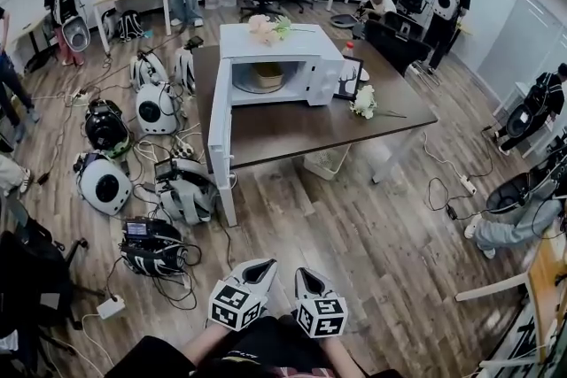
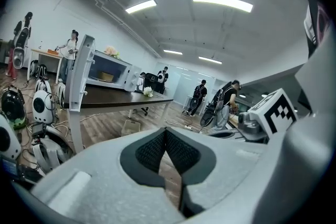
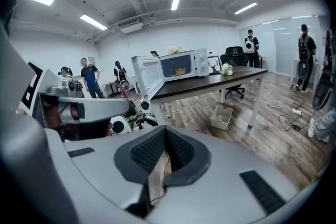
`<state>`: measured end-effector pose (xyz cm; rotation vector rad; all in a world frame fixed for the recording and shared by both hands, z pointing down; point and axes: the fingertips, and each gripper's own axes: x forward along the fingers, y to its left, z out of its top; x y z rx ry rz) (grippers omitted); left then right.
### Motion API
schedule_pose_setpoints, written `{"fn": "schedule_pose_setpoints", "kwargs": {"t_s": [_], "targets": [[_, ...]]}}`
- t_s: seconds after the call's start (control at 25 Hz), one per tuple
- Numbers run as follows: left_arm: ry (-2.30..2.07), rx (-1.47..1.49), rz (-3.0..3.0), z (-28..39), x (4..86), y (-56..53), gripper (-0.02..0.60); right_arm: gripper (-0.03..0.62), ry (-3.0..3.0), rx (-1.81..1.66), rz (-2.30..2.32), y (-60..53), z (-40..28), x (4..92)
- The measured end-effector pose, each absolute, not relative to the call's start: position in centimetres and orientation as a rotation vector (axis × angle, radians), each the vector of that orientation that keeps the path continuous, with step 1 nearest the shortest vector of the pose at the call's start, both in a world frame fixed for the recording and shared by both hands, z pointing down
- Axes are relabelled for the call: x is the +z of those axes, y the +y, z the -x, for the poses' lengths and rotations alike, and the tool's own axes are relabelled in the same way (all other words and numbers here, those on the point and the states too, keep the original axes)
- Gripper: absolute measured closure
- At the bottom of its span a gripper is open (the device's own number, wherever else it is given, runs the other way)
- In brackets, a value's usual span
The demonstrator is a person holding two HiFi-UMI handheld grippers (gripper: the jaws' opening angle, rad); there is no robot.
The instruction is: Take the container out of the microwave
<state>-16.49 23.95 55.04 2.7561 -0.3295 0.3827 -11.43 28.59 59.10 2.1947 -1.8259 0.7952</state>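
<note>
Both grippers hang low and near, well apart from the table [image 1: 372, 124], over bare wood floor. The left gripper [image 1: 260, 268] has its jaws pressed together with nothing between them, and the right gripper [image 1: 304, 276] beside it is the same: pinched closed and empty.

Far ahead, the white microwave [image 1: 288, 44] sits on the dark table with its door [image 1: 219, 128] swung wide open to the left. The container [image 1: 266, 77], a tan bowl, sits inside the cavity, untouched.

Pale flowers [image 1: 266, 28] lie on top of the microwave, and a framed picture [image 1: 348, 77] stands just to its right. Backpack rigs [image 1: 106, 181] litter the floor on the left.
</note>
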Motion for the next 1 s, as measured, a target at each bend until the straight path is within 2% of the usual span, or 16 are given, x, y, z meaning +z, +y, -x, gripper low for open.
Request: {"fn": "schedule_pose_setpoints", "kwargs": {"t_s": [0.52,1.0], "targets": [[-0.429,0.398,-2.731,16.1,55.8,20.8,0.572,0.586,-1.878,0.842,-2.108,25.6,11.2,60.4],[-0.550,0.383,-2.674,9.4,56.1,16.4,0.572,0.586,-1.993,0.825,-1.964,19.6,3.6,60.7]]}}
